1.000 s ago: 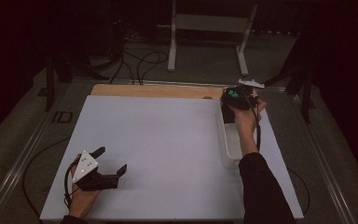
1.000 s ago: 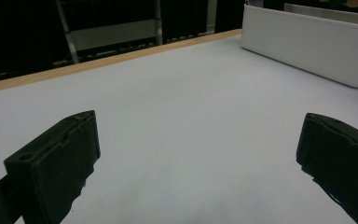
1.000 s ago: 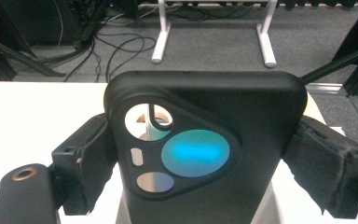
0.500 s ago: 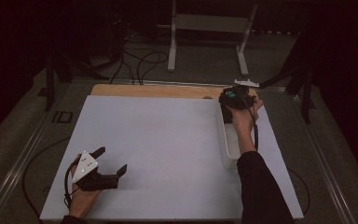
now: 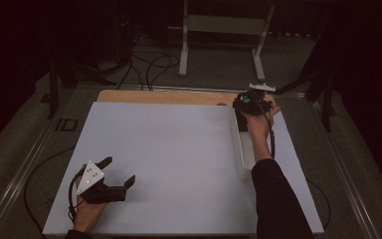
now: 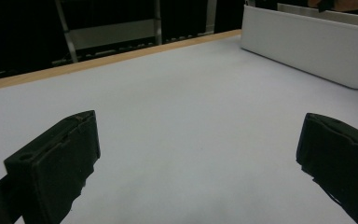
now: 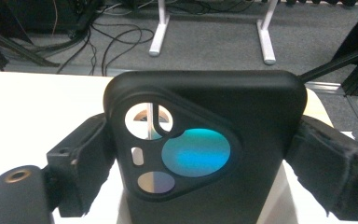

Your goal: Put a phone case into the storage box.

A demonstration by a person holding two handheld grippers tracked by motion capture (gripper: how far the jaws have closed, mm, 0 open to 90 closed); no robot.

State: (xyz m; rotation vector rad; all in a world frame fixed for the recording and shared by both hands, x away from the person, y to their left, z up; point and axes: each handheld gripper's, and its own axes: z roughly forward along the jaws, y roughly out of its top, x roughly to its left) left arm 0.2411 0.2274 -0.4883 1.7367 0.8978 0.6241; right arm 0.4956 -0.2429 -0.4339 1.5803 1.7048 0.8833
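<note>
Holding a black phone case (image 7: 205, 154) over the white tray (image 5: 243, 159) at frame right, the right gripper (image 5: 251, 102) has yet to set it down, while the left gripper (image 5: 117, 172) idles wide open.

dim, underexposed pictures; the surroundings sink into black while the white table (image 5: 179, 149) catches soft overhead light. shadows are faint. the phone case (image 7: 205, 144) looms close, soft-focused, its camera opening showing teal glare.

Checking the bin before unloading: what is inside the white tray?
The white tray is largely covered by the forearm. The right tool holds a black phone case above its far end; its inside is hidden.
</note>
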